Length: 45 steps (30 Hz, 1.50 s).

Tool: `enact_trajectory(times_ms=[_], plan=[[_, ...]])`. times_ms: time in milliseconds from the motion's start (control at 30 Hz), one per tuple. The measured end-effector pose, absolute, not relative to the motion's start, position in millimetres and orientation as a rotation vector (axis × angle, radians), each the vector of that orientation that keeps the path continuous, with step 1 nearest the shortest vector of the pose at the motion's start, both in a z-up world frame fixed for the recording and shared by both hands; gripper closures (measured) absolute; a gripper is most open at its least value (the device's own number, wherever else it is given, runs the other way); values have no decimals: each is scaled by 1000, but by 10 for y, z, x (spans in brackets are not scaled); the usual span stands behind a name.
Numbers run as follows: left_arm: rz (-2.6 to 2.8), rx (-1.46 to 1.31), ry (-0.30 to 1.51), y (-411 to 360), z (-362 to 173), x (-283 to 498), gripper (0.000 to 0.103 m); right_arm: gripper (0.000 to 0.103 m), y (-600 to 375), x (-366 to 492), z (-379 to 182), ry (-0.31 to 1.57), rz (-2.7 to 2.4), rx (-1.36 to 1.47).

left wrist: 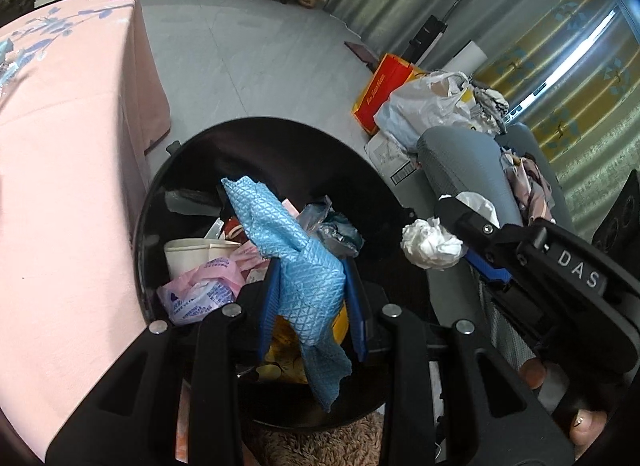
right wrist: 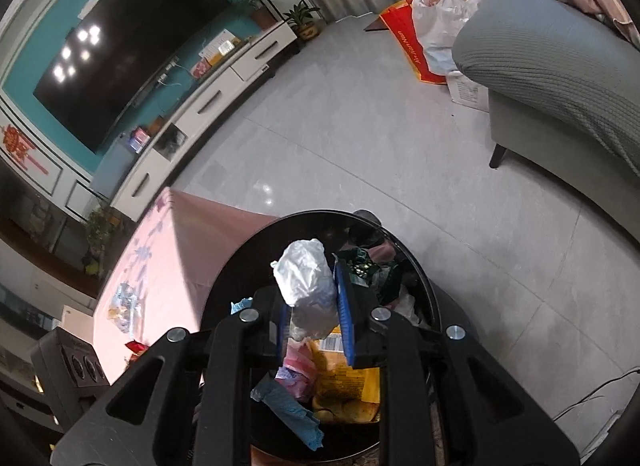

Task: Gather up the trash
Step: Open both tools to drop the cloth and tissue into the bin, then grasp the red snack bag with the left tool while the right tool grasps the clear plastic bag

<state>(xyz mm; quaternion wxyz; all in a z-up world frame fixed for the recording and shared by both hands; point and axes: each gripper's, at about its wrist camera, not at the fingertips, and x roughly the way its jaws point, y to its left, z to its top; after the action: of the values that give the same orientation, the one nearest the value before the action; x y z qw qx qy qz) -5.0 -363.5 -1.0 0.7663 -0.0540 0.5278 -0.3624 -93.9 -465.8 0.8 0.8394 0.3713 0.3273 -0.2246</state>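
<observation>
A round black trash bin (left wrist: 360,169) holds several wrappers, a white cup and a pink bag. My left gripper (left wrist: 312,298) is shut on a blue quilted cloth (left wrist: 296,250) and holds it over the bin's opening. My right gripper (right wrist: 312,310) is shut on a crumpled white tissue (right wrist: 306,286), also above the bin (right wrist: 420,278). In the left wrist view the right gripper (left wrist: 452,246) shows at the right with the tissue (left wrist: 430,244) at the bin's right rim. The blue cloth's tail (right wrist: 292,410) hangs low in the right wrist view.
A table with a pink flowered cloth (left wrist: 68,145) stands left of the bin, with wrappers (right wrist: 124,306) on it. A grey sofa (right wrist: 552,77) is to the right. An orange bag (left wrist: 380,89) and a white plastic bag (left wrist: 424,101) sit on the tiled floor beyond.
</observation>
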Motion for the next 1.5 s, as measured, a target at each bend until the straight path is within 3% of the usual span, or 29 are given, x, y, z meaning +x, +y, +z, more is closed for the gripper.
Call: enact_trajectory(times_ms=[533,800,867,967,1167,1333,1500], plan=[[-804,-97,1159,-3691,-60,-95,71,55,-4607,-876,-18,739,-500,760],[-764,-102,1062,-3506,191,-142,36,40,-4609,-900,28,704,-498,771],[-726,-120,1012,-3347,328,-125,15,35,-4623,-913,27,694,-502,779],[-629,-133,916,-3034,548,-59,3,29,-4643,-942,43,683,-522,782],[-309,-179,823,-2342,721,276,3,19,-4657,-947,28,679,-509,807],[-118,-278,866,-1794,530,665,4,19,-4650,-948,32,681,-511,808],[-107,-251,932,-1727,303,842,6,19,-4648,-924,15,694,-508,804]])
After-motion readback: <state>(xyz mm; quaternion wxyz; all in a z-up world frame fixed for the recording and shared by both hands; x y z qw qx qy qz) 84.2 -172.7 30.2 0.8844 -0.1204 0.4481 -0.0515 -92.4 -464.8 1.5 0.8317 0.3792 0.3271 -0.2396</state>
